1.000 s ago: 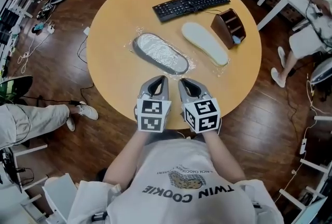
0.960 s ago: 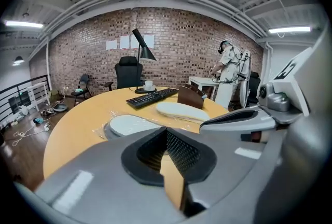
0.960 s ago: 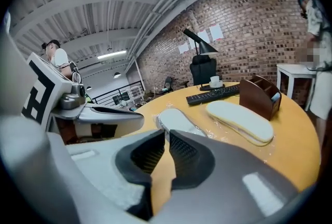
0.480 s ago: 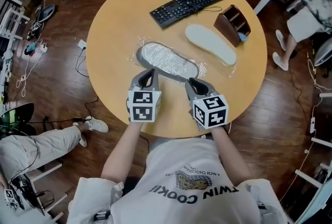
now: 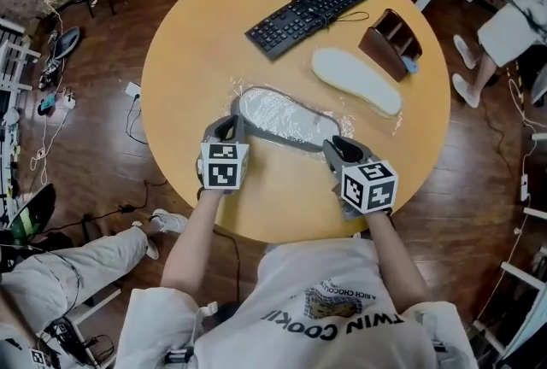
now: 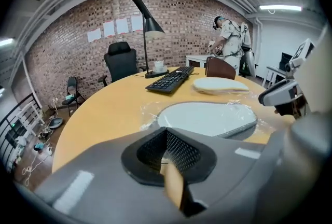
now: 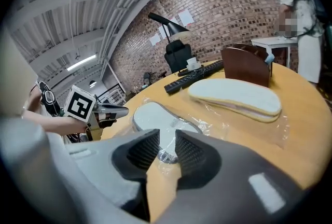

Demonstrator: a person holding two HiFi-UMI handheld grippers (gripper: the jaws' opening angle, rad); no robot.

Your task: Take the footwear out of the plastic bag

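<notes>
Footwear (image 5: 282,118), a flat grey-rimmed piece, lies sealed in the clear plastic bag (image 5: 238,91) at the middle of the round table (image 5: 179,51). The left gripper (image 5: 229,126) sits at the bag's 9 o'clock end, its jaws together with nothing visible between them. The right gripper (image 5: 338,145) sits at the 4 o'clock end with its jaws a narrow gap apart. Crumpled film shows in that gap, apparently not yet pinched.

The step in hand looks like getting a first hold on the bag. To do it well, the right jaws should probably close on loose film only, clear of the grey rim, so the plastic lifts away from the footwear. The left jaws need to part before they can take anything. Which end holds the bag's mouth cannot be told. A second pale sole (image 5: 355,81) at 2 o'clock and the keyboard (image 5: 312,2) at 12 o'clock lie well clear.
</notes>
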